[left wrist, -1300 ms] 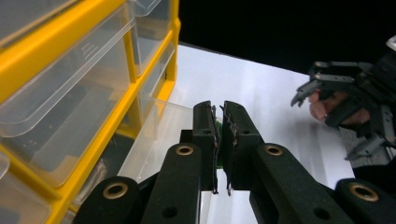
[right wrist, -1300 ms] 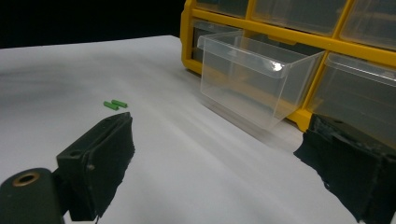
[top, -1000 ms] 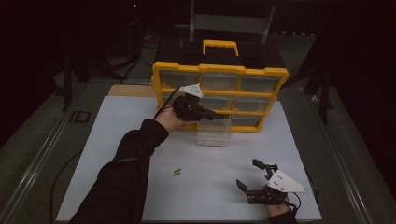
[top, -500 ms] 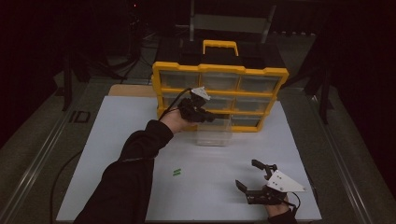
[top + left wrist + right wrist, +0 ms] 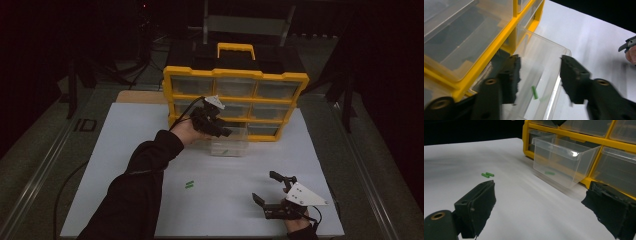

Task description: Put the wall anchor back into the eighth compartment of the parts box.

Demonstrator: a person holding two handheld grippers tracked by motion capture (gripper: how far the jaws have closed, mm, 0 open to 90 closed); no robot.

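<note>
Clear plastic drawer [image 5: 544,62] holds 1 green piece [image 5: 534,92]; left hand-held gripper [image 5: 539,77] just opened above it, empty.

The only marking that can be read is "ID", in dark letters on the grey table edge [image 5: 83,125], left of centre in the high view, just beside the white sheet [image 5: 150,150] (the letters are faint in the dim light). The yellow organizer [image 5: 235,75] carries no legible label or brand in any view.
</note>
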